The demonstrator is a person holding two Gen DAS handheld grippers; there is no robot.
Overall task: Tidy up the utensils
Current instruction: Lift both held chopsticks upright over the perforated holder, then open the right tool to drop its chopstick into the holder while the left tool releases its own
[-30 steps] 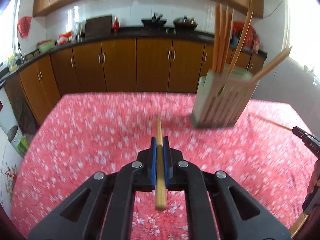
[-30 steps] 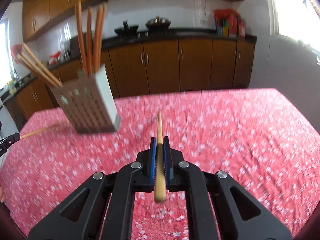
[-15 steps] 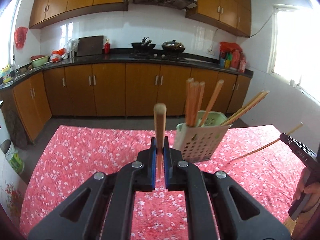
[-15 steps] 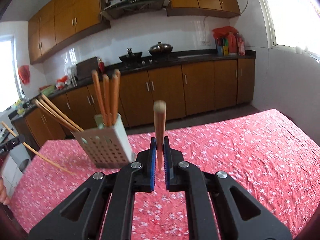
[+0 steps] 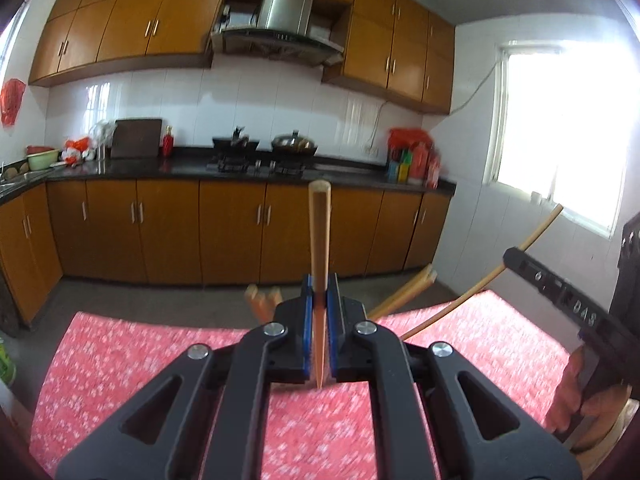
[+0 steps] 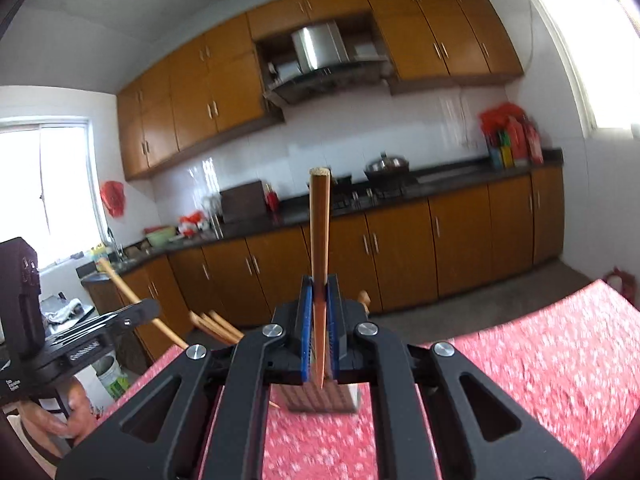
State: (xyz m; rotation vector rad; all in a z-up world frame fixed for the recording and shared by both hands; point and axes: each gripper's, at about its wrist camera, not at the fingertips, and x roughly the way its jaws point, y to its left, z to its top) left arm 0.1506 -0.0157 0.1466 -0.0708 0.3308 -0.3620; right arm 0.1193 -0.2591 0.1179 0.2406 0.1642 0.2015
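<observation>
Left gripper [image 5: 319,312] clamped on one chopstick [image 5: 320,240], blue pads tight against it, blunt end up toward the cabinets, pointed tip poking out below the jaws. Same picture on the other side: right gripper [image 6: 319,312] clamped on second chopstick [image 6: 320,236], upright too, tip down.

Left wrist view only: right gripper seen from outside at the right edge [image 5: 520,258], its chopstick [image 5: 500,272] slanting across, holding hand [image 5: 576,396] low right. Chopstick ends [image 5: 262,300] peek over the left gripper's body, more [image 5: 408,290] leaning right; holder itself hidden behind the gripper here. Bright window [image 5: 560,128] on right wall.

Right wrist view only: utensil holder [image 6: 320,398], pale and perforated, visible under the jaws, standing on red floral tablecloth [image 6: 540,360]. Stored chopsticks [image 6: 216,326] lean out left, one tip [image 6: 364,298] showing right of jaws. Left gripper seen from outside at left edge [image 6: 150,308], its chopstick [image 6: 132,296] slanted, hand [image 6: 60,420] beneath. Second window [image 6: 44,188] on left wall.

Both views: wooden cabinets [image 5: 168,236], dark counter [image 5: 120,170], stove with pots [image 5: 294,144], range hood [image 5: 280,16]. Tablecloth motion-blurred in both.
</observation>
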